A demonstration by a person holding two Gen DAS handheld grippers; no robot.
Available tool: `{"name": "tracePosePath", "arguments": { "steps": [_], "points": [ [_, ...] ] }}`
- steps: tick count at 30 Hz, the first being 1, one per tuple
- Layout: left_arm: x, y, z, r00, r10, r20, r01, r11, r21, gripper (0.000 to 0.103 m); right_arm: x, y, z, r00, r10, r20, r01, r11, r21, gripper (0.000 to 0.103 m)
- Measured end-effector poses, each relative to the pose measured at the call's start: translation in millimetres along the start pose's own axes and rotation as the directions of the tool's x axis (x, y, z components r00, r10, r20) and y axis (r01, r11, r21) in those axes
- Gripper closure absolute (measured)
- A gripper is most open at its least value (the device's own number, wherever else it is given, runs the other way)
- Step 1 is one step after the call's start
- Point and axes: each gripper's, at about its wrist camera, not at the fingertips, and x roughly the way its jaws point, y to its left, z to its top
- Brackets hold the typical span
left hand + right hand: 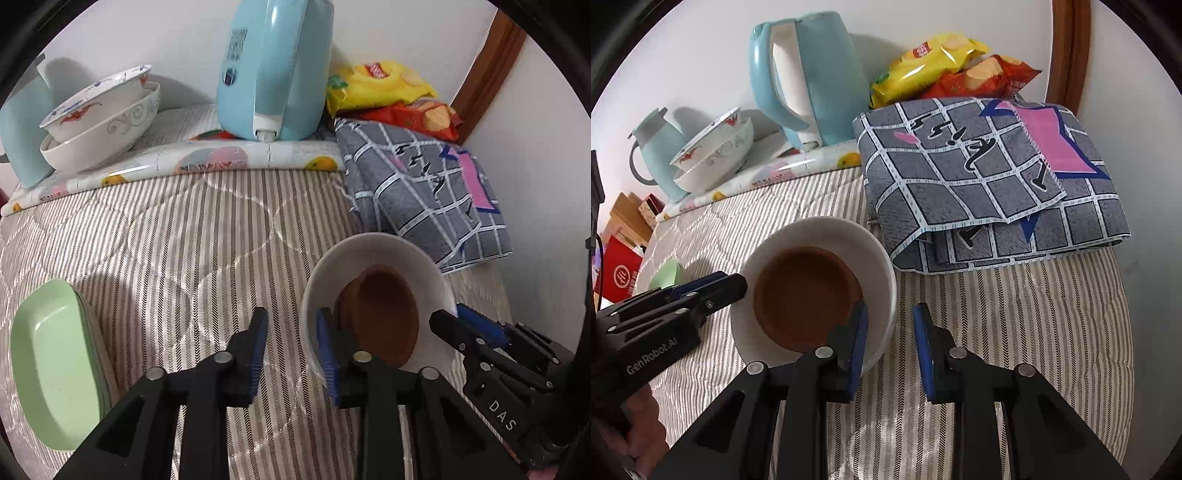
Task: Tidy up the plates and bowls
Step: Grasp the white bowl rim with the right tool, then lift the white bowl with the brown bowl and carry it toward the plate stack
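Bowl (816,284) between both open tongs (890,343)

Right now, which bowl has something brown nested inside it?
The plain white bowl between both grippers, with a brown dish inside. The two patterned bowls stacked by the blue kettle hold none.

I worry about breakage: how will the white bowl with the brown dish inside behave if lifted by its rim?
The white bowl looks glazed and hard, so probably slippery and chip-prone. The brown dish sits loose inside and may slide if tilted. On the soft striped bedding, it could tip when nudged.
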Motion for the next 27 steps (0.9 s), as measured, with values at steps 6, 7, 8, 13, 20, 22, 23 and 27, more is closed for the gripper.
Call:
{"name": "tracePosePath", "arguments": {
  "steps": [6,7,8,13,20,22,23,27],
  "points": [
    [14.7,1.9,0.2,1.000,-0.004,-0.024,0.004,1.000,0.001,0.074,14.4,0.9,2.8,0.999,-0.017,-0.046,0.017,1.000,0.013,0.078],
    [16.2,1.7,0.4,1.000,-0.004,-0.024,0.004,1.000,0.004,0.074,15.3,0.9,3.1,0.999,-0.018,-0.047,0.019,1.000,0.013,0.078],
    [17.6,0.8,0.7,1.000,0.001,-0.024,-0.001,1.000,0.010,0.074,17.2,1.7,3.7,0.998,-0.024,-0.052,0.024,1.000,0.011,0.078],
    [24.0,-1.5,3.0,1.000,0.016,-0.022,-0.015,0.999,0.032,0.074,27.4,4.3,7.0,0.996,-0.037,-0.081,0.038,0.999,0.009,0.078],
    [32.6,-2.0,2.5,0.999,0.023,-0.027,-0.021,0.999,0.043,0.071,34.3,2.9,7.8,0.997,-0.046,-0.069,0.048,0.999,0.014,0.077],
    [33.4,-0.5,3.0,0.999,0.021,-0.028,-0.020,0.999,0.040,0.071,34.6,3.0,7.7,0.997,-0.045,-0.064,0.046,0.999,0.012,0.075],
    [34.1,0.3,3.2,0.999,0.017,-0.029,-0.016,0.999,0.039,0.070,34.7,1.6,7.7,0.997,-0.043,-0.060,0.044,0.999,0.019,0.074],
    [36.1,3.6,4.3,1.000,0.001,-0.030,0.000,0.999,0.033,0.067,35.1,-2.1,7.7,0.998,-0.033,-0.054,0.035,0.999,0.037,0.072]
  ]
}}
